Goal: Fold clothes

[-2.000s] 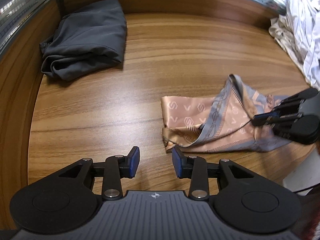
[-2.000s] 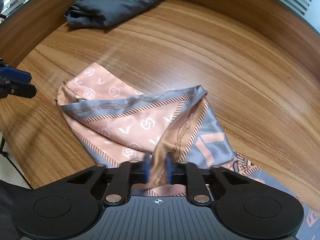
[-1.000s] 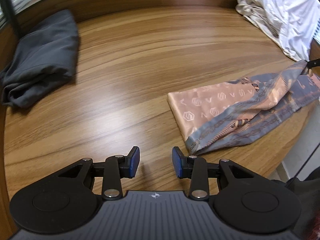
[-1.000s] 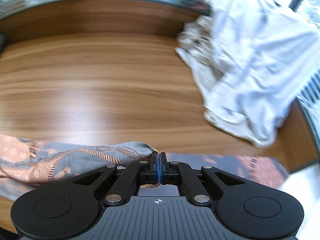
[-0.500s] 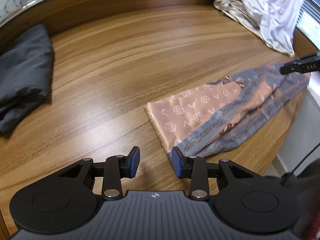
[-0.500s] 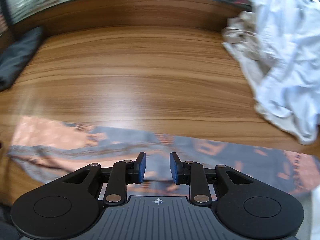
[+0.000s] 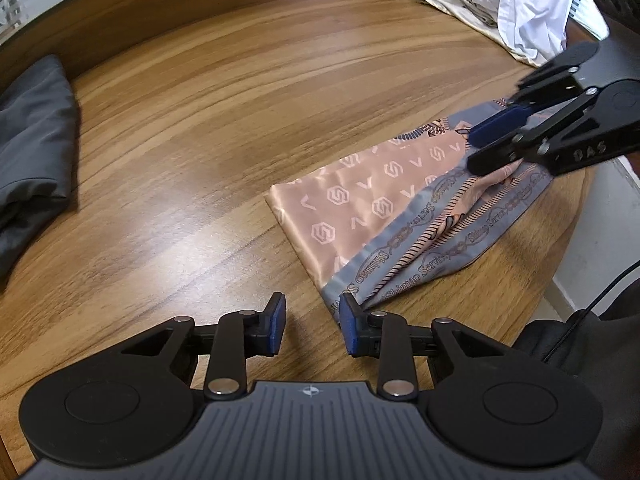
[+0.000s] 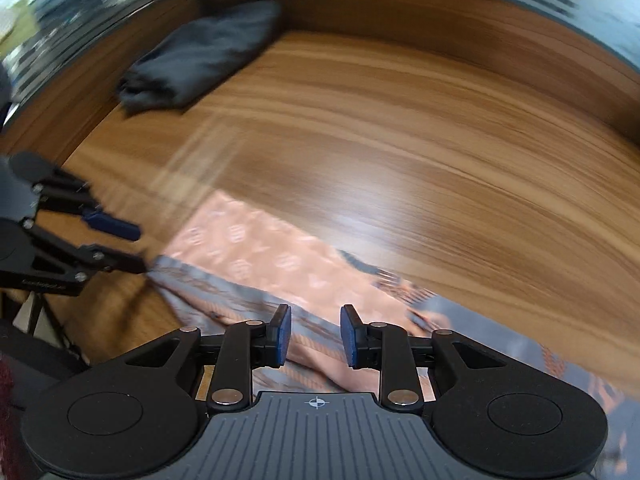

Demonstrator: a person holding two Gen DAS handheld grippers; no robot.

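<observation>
Both jaws apart, holding nothing; left gripper (image 7: pixel 311 323) closing, right gripper (image 8: pixel 315 335) opening.
The peach-and-grey scarf (image 7: pixel 404 216) lies folded near the wooden table's (image 7: pixel 248 120) right edge, dark garment (image 7: pixel 32 140) far left, white clothes (image 7: pixel 508 4) far right.

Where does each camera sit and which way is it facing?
Left wrist: on the left gripper, looking down over the table at the scarf's near corner; its jaws are closing with nothing between them; the right gripper enters at right.
Right wrist: on the right gripper, above the scarf, jaws opening, pads off the cloth; the left gripper shows at left.
Shared: scarf, table, dark garment.
</observation>
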